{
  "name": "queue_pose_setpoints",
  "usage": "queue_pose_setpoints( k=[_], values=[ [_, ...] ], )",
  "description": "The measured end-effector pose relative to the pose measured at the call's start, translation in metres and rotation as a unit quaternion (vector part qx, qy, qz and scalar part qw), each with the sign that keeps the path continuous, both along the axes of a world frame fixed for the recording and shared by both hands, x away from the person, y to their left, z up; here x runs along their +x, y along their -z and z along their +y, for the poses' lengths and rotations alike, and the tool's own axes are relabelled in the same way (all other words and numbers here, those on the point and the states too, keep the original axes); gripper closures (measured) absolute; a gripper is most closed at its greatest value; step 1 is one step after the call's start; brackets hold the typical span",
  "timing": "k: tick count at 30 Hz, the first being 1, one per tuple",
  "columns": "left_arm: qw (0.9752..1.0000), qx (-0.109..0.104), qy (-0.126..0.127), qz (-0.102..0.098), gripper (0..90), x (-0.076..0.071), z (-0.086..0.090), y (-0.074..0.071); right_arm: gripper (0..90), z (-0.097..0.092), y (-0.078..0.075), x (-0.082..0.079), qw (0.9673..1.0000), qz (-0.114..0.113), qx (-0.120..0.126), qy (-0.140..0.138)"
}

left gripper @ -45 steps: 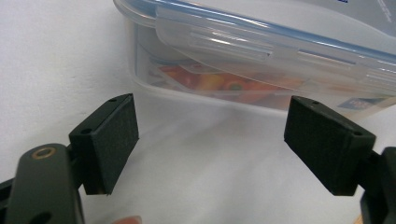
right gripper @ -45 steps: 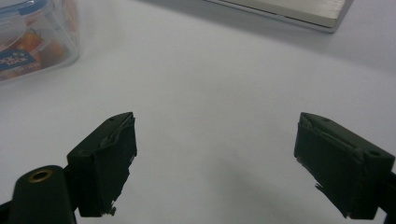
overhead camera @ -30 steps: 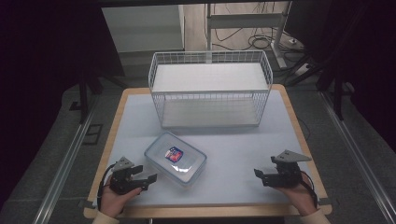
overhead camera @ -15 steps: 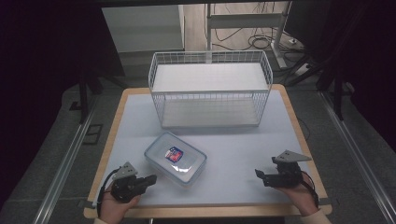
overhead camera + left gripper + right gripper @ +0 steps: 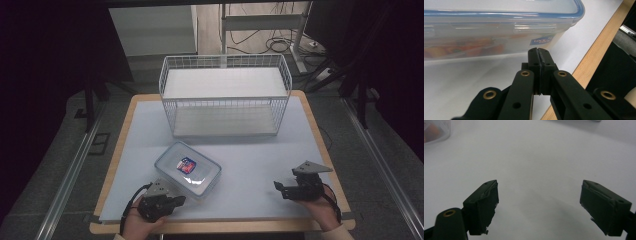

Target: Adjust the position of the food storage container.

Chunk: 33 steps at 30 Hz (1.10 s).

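Black jaws of the left gripper (image 5: 172, 201) were pressed flat together with nothing between them, having just closed; in the left gripper view (image 5: 539, 53) their tips sat just short of the box's side wall. The left hand (image 5: 140, 225) came up from the near edge, holding the tool low and level, aimed at the near end of the box (image 5: 188, 169). The right hand (image 5: 322, 207) rested near the right front corner, its gripper (image 5: 278, 187) pointing left across the mat, jaws spread wide over bare white surface in the right gripper view (image 5: 539, 202).

That box, clear plastic with a blue-rimmed lid and a red-and-blue label, lay on the white mat (image 5: 260, 155) left of centre, toward the front. Something orange showed through its wall. Its long axis ran diagonally, from far left to near right. Behind it, well apart, stood a white wire rack (image 5: 225, 95) at the back of the wooden table (image 5: 316, 125). Nothing lay between the left gripper and the box.
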State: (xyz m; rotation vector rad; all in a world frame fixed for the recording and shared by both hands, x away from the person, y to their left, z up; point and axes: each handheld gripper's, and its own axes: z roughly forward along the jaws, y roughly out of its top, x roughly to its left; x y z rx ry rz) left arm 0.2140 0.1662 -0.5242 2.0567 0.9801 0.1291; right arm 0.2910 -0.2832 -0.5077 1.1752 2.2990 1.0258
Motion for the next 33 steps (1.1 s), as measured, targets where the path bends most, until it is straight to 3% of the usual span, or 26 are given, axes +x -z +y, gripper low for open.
queue_pose_setpoints(
  k=[5,10,15,24,33],
  values=[
    [0.9998,0.003,0.018,0.000,90.0,-0.001,-0.009,0.000,15.2,0.000,0.000,0.000,1.0000,-0.001,0.000,0.000],
    [0.9998,0.005,0.020,-0.006,90.0,0.001,-0.018,-0.001,15.2,0.000,0.000,0.000,1.0000,-0.001,-0.001,0.000],
    [0.9990,0.015,0.041,-0.009,90.0,0.004,-0.035,0.000,15.4,0.000,0.000,0.000,0.9999,0.006,0.010,-0.003],
    [0.9990,0.011,0.044,-0.008,90.0,0.008,-0.039,0.000,15.7,0.001,0.001,0.000,0.9999,0.007,0.007,-0.005],
    [0.9992,0.003,0.040,-0.003,90.0,0.023,-0.053,-0.002,15.8,0.001,0.002,0.000,0.9999,0.009,0.004,-0.006]
  ],
)
